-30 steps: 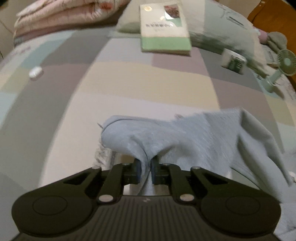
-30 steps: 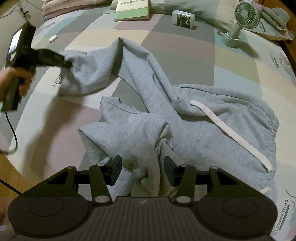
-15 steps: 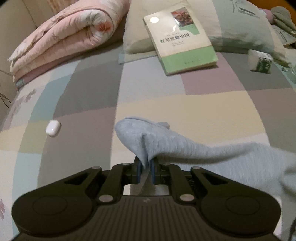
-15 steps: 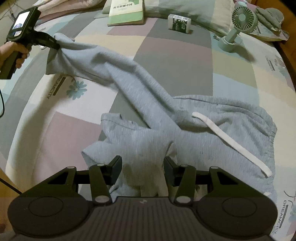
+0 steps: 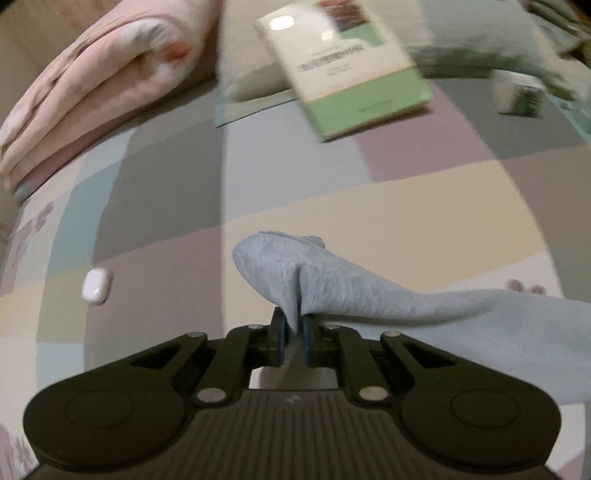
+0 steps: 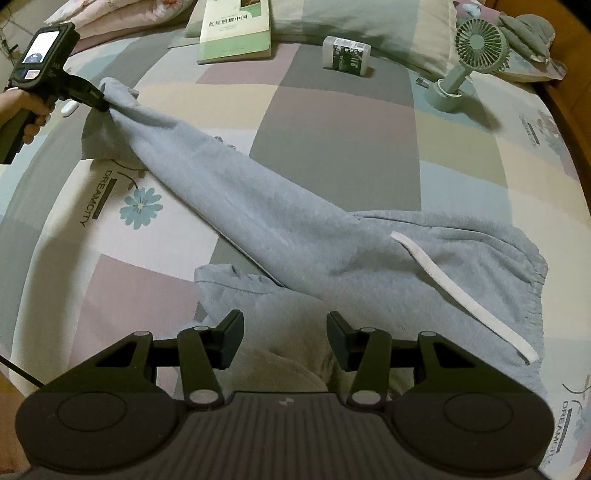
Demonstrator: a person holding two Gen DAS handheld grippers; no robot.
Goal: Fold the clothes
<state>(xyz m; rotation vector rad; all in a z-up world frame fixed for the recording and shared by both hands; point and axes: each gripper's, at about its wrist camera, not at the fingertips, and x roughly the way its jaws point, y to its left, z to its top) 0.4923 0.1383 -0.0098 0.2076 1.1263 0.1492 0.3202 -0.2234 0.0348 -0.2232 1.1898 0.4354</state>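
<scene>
Grey sweatpants [image 6: 295,236] lie on the patchwork bedspread [image 6: 332,122]. One leg is stretched straight toward the far left, and its cuff [image 5: 280,266] is pinched in my left gripper [image 5: 291,332], also seen from the right wrist view as the left gripper [image 6: 99,103] held by a hand [image 6: 26,110]. The other leg [image 6: 258,306] is crumpled near me, under my right gripper [image 6: 284,339], which stands open just above it. The waistband with a white drawstring [image 6: 458,291] lies at the right.
A green book [image 6: 236,33], a small box [image 6: 347,57] and a green hand fan [image 6: 469,55] sit toward the pillows. A white earbud case [image 5: 96,286] lies left of the cuff. A rolled pink quilt [image 5: 96,85] lies at the far left.
My left gripper has pulled the pant leg out to the far left until it lies straight. My right gripper has stayed open over the crumpled leg.
</scene>
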